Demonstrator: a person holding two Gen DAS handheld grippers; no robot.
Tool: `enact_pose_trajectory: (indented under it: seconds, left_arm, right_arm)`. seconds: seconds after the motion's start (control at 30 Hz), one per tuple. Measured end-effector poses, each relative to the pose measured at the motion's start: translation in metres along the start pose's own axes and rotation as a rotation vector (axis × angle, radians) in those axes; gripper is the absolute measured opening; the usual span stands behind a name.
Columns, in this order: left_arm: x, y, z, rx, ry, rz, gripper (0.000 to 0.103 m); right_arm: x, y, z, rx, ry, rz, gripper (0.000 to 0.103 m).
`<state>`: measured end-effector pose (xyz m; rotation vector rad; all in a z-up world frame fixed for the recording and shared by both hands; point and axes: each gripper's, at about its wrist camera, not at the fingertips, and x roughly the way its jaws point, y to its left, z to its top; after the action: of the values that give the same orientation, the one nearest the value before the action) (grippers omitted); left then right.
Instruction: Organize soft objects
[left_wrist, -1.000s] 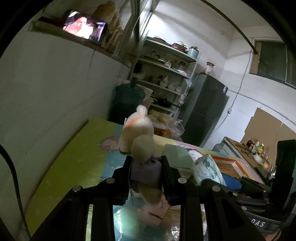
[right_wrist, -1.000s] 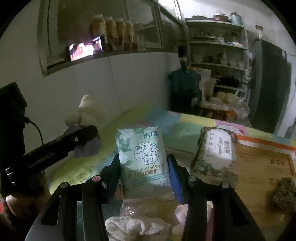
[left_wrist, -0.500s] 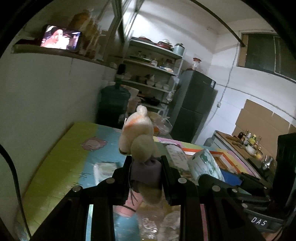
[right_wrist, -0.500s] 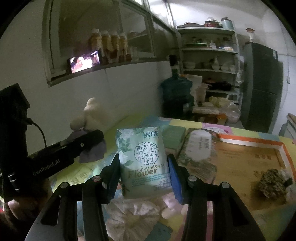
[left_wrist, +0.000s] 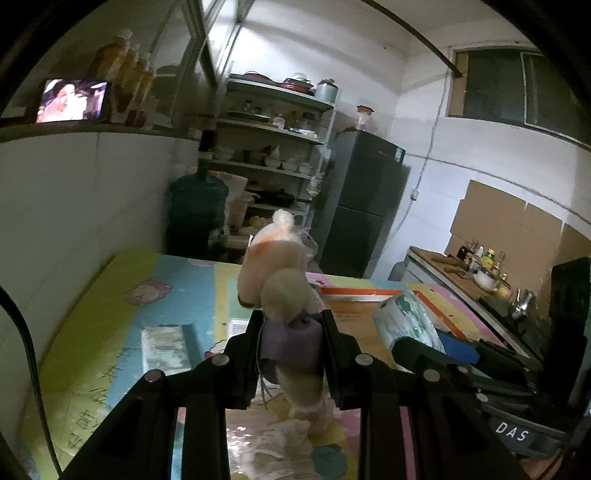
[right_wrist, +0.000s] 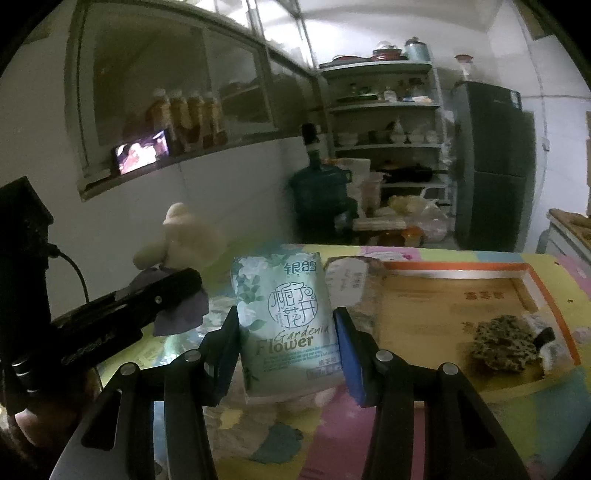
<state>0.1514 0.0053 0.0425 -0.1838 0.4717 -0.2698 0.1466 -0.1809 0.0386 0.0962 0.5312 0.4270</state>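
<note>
My left gripper (left_wrist: 291, 339) is shut on a cream plush toy (left_wrist: 275, 266) dressed in purple cloth, held upright above the colourful table mat (left_wrist: 110, 332). The same plush toy (right_wrist: 177, 236) shows at the left of the right wrist view, in the left gripper's black fingers (right_wrist: 162, 295). My right gripper (right_wrist: 288, 343) is shut on a pale green tissue pack (right_wrist: 286, 317) printed "Gardenia Flower", held upright above the table. That tissue pack (left_wrist: 406, 321) appears at the right in the left wrist view.
A wooden tray (right_wrist: 424, 295) with an orange rim holds a dark mottled sponge (right_wrist: 504, 345). Another tissue pack (left_wrist: 166, 347) lies flat on the mat, and one more (right_wrist: 349, 280) leans behind the held pack. A crumpled white cloth (left_wrist: 273, 443) lies below. Water jug (right_wrist: 319, 192), shelves and fridge (left_wrist: 364, 199) stand behind.
Both grippers have moved sideways over the table with their loads still held; the wooden tray and sponge have come further into the right wrist view. The grips are unchanged.
</note>
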Motion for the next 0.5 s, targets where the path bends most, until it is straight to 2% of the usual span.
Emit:
enact_pose_trajectory:
  seconds: [0.5]
  left_arm:
    - [0.027, -0.051, -0.003, 0.061, 0.037, -0.072, 0.03]
  right_arm:
    - [-0.027, -0.049, -0.008, 0.074, -0.027, -0.065, 0.05]
